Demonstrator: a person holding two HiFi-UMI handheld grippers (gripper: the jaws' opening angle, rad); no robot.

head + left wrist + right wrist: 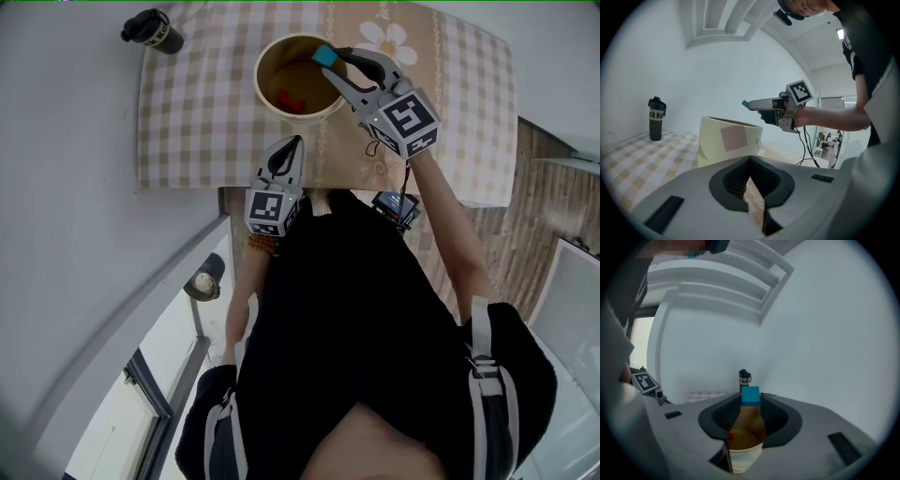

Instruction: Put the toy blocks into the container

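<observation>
Right claw (330, 62) pinches the blue block (324, 55) right over the container (260, 80), red blocks (291, 101) already inside. Left claw (294, 142) is pressed together, empty. Looks like only the drop remains.

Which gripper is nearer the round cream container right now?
Right. The right gripper holds a blue toy block over the rim of the round cream container; the left gripper sits short of it on the person's side.
</observation>
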